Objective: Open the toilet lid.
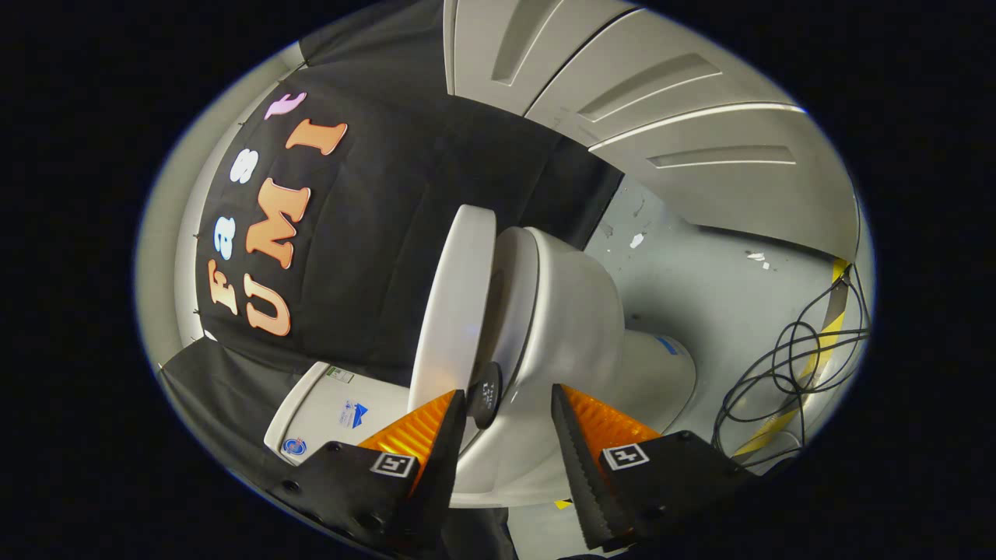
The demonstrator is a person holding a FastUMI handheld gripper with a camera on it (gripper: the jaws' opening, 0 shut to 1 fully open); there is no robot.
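The view is rolled on its side. A white toilet stands ahead, its bowl (580,327) on a grey floor and its tank (327,408) against the black cloth wall. The lid (455,303) is swung partly away from the seat (515,299), with a gap between them. A small dark round pad (486,393) sits at the lid's near edge, inside that gap. My gripper (507,393) is open. One fingertip is right by the lid's edge and the dark pad, and the other lies over the bowl's front. Neither finger presses on anything.
Beyond the bowl, a tangle of black cables (786,365) lies on the grey floor (700,288) near a strip of yellow-and-black tape (826,327). White panelled doors (661,101) stand past the floor. The black cloth hangs behind the tank.
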